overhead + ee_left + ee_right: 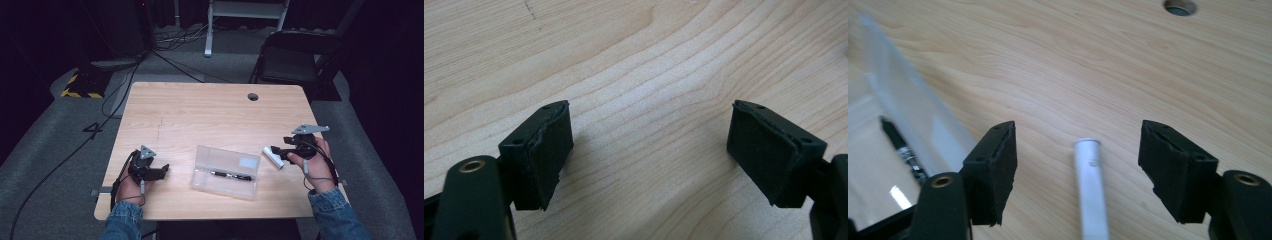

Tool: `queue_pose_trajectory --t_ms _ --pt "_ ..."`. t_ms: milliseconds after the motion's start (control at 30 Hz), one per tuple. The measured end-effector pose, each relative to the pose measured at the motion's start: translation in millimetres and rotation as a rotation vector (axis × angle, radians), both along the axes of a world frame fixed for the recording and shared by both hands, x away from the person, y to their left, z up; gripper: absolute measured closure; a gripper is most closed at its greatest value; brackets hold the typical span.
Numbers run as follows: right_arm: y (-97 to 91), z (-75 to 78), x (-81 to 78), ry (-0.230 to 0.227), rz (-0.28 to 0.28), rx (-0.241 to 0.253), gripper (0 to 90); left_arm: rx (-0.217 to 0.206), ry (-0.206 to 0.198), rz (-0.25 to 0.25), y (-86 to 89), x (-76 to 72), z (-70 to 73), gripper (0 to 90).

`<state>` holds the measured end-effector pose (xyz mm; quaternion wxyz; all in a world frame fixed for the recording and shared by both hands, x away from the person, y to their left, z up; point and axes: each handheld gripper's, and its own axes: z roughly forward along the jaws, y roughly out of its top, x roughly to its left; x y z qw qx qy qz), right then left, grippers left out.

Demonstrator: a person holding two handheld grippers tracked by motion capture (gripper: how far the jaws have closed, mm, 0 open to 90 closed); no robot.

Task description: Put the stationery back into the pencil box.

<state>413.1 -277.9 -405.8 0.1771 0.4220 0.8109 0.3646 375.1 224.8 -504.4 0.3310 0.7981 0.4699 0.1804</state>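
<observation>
- L gripper (pixel 165 170) sits at the near-left part of the table (pixel 200 115), held by the person's left hand (pixel 131 187).
- In the left gripper view we see its jaws standing apart w/ nothing btwn them, just bare wood under the gap (pixel 649 150).
- R gripper (pixel 281 150) is at the near-right side, held by the right hand (pixel 316 167), grey plate on top.
- Its jaws are spread wide too. In the right gripper view we see a white tube (pixel 1090 195) lying on the table btwn them, pads clear of it on both sides, so no grip.
- From the high view the tube (pixel 273 156) lies flat, just beside the R gripper's tips and right of the case.
- Clear case (pixel 220 155) lies open at near-centre, btwn the two grippers, apart from both.
- A black pen (pixel 231 175) lies inside the case. We also catch it at the left edge of the right gripper view (pixel 900 145).
- Hole (pixel 253 96) at the table's far edge, well apart from everything.
</observation>
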Motion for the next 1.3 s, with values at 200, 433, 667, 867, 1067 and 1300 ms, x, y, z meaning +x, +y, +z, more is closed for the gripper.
queue_pose_trajectory --t_ms 200,433,667,867,1067,1300 --pt "-23.3 -7.6 7.9 0.021 -0.085 -0.011 29.8 0.001 -0.001 0.002 -0.1 -0.1 0.0 18.9" --pt "-45.2 -20.3 15.8 0.043 -0.163 -0.04 27.5 0.001 -0.001 0.001 -0.1 -0.1 0.0 19.0" --pt "-60.5 -37.0 23.2 0.068 -0.241 -0.072 23.1 0.0 0.0 0.0 0.0 0.0 0.0 18.9" --pt "-74.7 -49.7 26.7 0.108 -0.299 -0.085 22.3 0.0 0.0 0.0 0.0 0.0 0.0 18.9" --pt "-85.4 -60.3 29.0 0.149 -0.359 -0.107 21.4 0.002 0.0 0.0 0.0 -0.1 0.0 18.9" --pt "-91.9 -69.4 30.9 0.191 -0.395 -0.118 21.9 0.001 -0.001 0.002 -0.1 -0.1 0.0 18.9"
